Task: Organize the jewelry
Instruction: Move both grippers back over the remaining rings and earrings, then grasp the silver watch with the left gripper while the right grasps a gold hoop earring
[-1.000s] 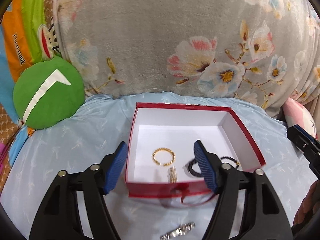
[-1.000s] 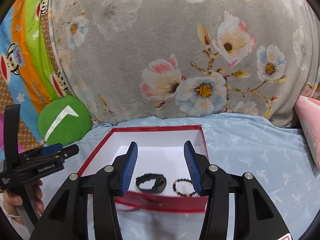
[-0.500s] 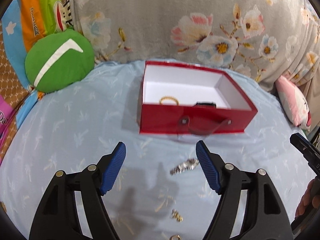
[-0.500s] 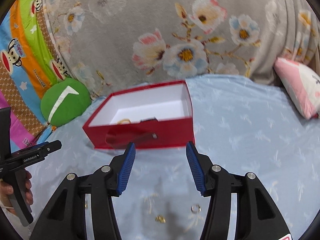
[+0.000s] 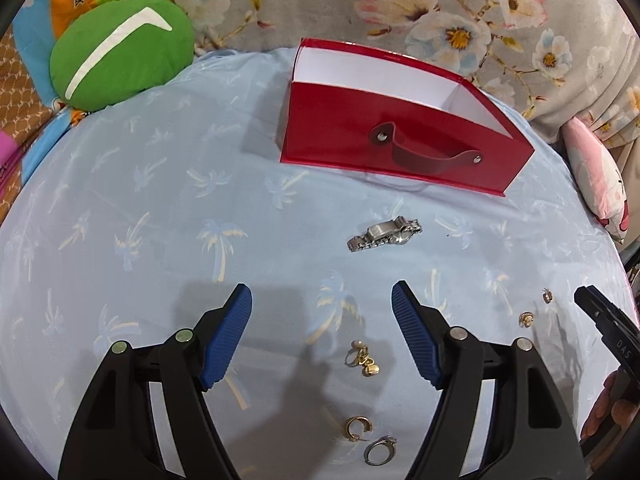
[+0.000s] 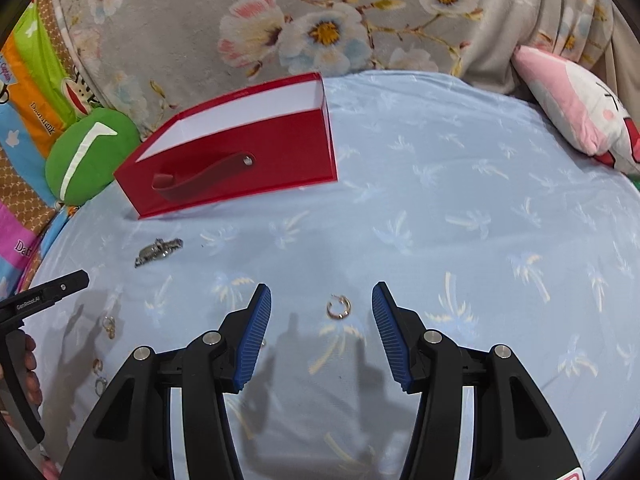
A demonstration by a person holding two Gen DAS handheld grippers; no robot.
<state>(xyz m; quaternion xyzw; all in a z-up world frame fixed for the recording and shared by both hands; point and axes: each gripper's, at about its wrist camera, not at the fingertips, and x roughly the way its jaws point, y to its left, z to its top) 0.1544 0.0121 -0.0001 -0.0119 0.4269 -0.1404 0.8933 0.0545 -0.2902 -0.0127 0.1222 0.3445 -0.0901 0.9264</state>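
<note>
Our left gripper [image 5: 322, 300] hangs with blue-padded fingers apart and empty over a gold clip earring [image 5: 362, 358] on the pale blue palm-print sheet [image 5: 140, 208]. Our right gripper [image 6: 322, 300] likewise gapes around a gold hoop earring [image 6: 339, 307], not touching. Beyond lie a silver metal watch [image 5: 385, 233] and the open red cardboard box [image 5: 392, 136].

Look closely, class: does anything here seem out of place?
Yes. The silver watch and several gold earrings lie loose on the blue sheet, outside the red box.
</note>
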